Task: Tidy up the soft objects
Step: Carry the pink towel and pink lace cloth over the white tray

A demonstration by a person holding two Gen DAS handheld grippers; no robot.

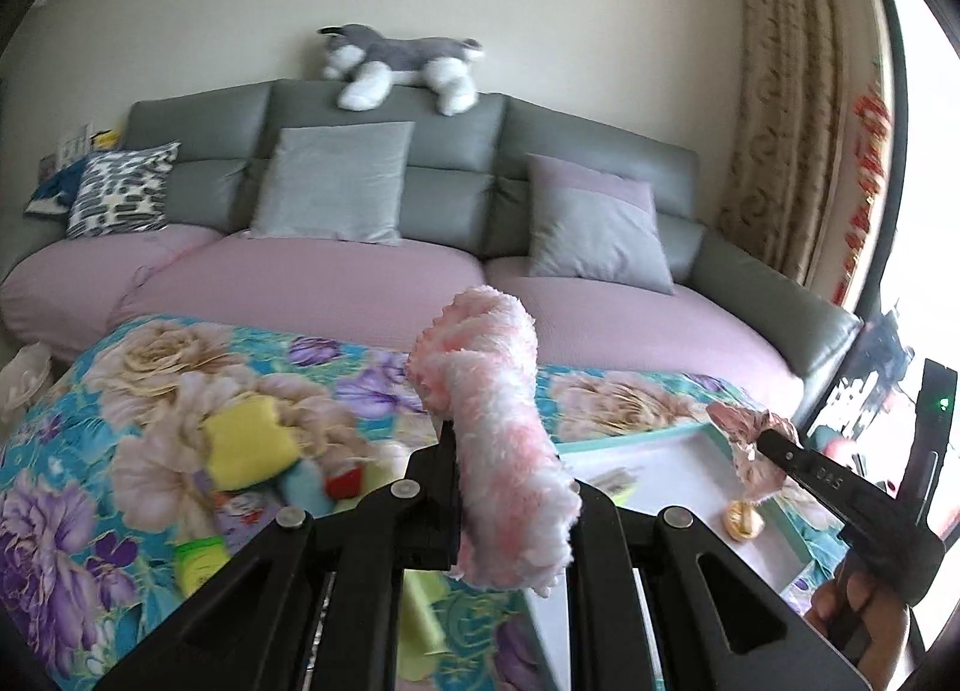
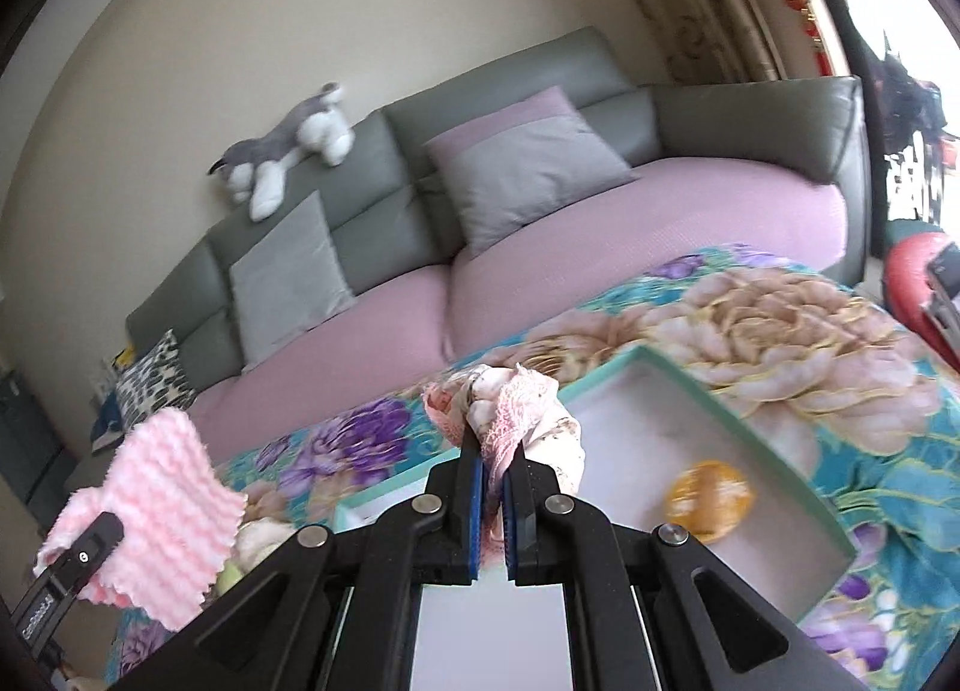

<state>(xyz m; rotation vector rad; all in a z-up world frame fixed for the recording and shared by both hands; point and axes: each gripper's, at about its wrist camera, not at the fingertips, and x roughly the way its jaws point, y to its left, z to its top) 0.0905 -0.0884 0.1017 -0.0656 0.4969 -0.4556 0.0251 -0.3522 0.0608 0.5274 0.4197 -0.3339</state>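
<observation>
The left tool (image 1: 510, 463) is gripping a fluffy pink cloth (image 1: 498, 439) above the floral table (image 1: 120, 391), while the right tool (image 2: 493, 454) is clamping a lace-trimmed fabric bundle (image 2: 516, 415) over the teal-rimmed tray (image 2: 750, 421). The carrying step appears to be underway. Next, each soft item is likely needing lowering into the tray beside the orange object (image 2: 711, 496), then releasing.

A grey-and-white plush husky (image 1: 402, 61) lies atop the grey leather sofa (image 1: 540, 151) with pink seat cushions. Grey square pillows (image 1: 330, 184) lean against its backrest, beside beige patterned curtains (image 1: 786, 109).
</observation>
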